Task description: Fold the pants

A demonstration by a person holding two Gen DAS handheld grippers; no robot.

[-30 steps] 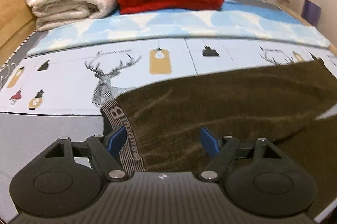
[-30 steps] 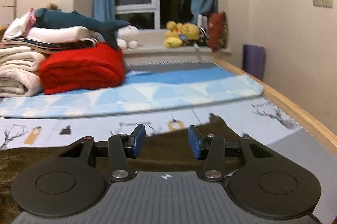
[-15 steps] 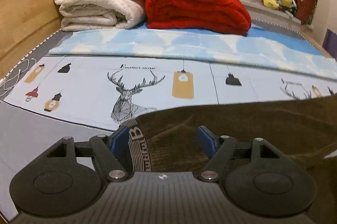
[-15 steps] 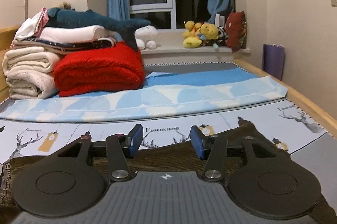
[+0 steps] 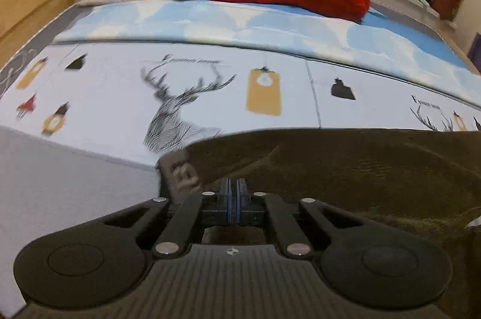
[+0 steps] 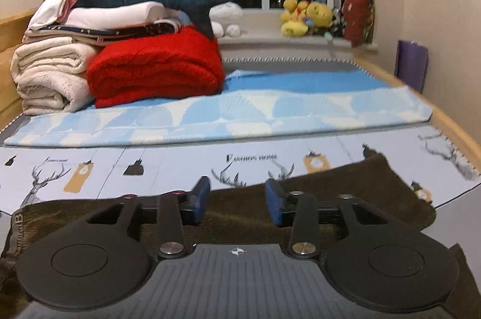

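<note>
Left wrist view: the left gripper (image 5: 234, 194) has its blue pads pressed flat together, no gap showing, at the near edge of the pants (image 5: 345, 168). The cloth bunches up around the pads, so they appear to pinch a fold of it just right of the waistband (image 5: 180, 173), though the pinched bit itself is hidden behind the fingers. The pants spread ahead and far off to the right of this gripper, their long axis running left to right across the sheet (image 5: 120, 96). The waistband end sits just left of the pads; the leg end runs out of frame on the right.

Right wrist view: the right gripper (image 6: 237, 198) is half open and its jaws are closing, with the far edge of the pants (image 6: 345, 198) lying between and under the fingers; the pads (image 6: 275, 206) do not yet press on it. From here the waistband (image 6: 18, 229) lies well to the left and the hem just to the right and ahead.

So each hand sits at one end of the same long edge: left nearer the waist, right nearer the hem. I judge the next move a lift of that edge across the short axis, once the right jaws bite.
</note>
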